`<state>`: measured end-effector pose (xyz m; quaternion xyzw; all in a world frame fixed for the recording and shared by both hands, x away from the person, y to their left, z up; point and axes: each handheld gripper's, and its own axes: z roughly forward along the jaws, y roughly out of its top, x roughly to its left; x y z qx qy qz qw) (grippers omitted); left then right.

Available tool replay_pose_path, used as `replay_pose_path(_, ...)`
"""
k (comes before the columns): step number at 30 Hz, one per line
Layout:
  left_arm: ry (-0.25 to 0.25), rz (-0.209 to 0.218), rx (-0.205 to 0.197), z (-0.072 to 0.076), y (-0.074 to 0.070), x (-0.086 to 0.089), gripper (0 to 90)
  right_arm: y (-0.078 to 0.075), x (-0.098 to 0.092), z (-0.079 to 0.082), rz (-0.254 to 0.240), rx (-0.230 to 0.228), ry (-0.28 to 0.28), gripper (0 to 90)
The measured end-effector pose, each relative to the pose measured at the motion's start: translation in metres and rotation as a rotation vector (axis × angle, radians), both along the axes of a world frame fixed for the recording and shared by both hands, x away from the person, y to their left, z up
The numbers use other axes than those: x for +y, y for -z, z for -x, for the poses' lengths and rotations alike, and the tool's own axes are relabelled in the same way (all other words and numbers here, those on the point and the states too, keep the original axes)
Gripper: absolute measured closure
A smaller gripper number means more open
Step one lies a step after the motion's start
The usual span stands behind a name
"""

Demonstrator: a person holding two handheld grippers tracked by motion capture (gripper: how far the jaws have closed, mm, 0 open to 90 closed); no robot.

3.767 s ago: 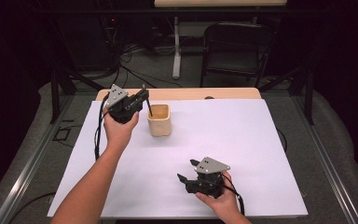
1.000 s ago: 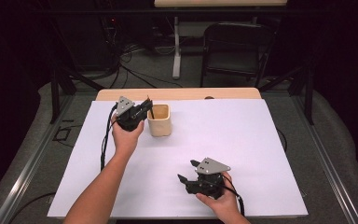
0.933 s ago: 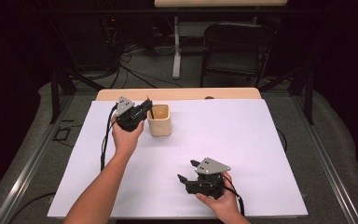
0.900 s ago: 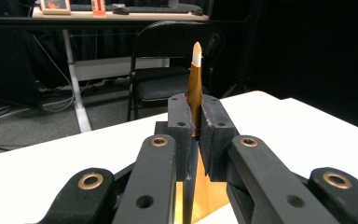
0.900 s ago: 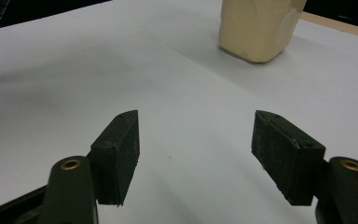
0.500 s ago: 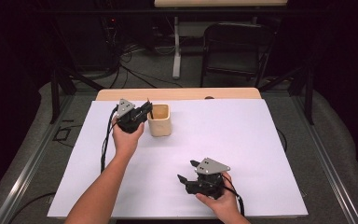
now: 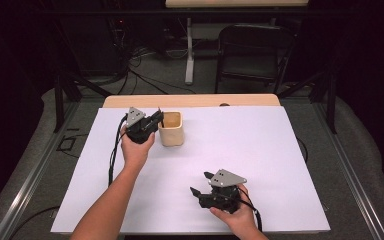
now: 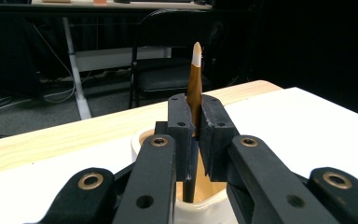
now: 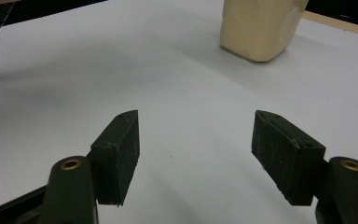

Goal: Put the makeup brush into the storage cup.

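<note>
The table (image 7: 190, 100) has a light wooden top; a strip of bare wood shows along its far edge. A large white sheet (image 7: 260, 150) covers nearly all of the top — it runs from close to the far edge to the near edge. One cream-coloured cup (image 7: 170, 129) stands upright on the sheet, at the far left part, near the wooden strip. The sheet around the cup lies flat and smooth — no folds visible.

cup (image 7: 171, 129) on table sheet (image 7: 280, 160), left gripper (image 7: 156, 120) just left of it, right gripper (image 7: 201, 185) nearer the person
</note>
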<state>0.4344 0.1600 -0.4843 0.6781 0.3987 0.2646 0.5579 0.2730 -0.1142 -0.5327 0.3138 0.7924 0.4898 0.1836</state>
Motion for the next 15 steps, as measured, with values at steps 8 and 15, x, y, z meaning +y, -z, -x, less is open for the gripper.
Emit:
replay_pose_path(8, 0.001, -0.014, 0.004, -0.0007, 0.0026, -0.0019, 83.6, -0.0002, -0.0003, 0.0, -0.001, 0.0, -0.002, 32.0)
replay_pose_path(15, -0.001, -0.024, 0.011, -0.0008, 0.0047, -0.0018, 83.6, -0.0001, -0.0001, 0.0001, 0.001, 0.001, -0.002, 32.0)
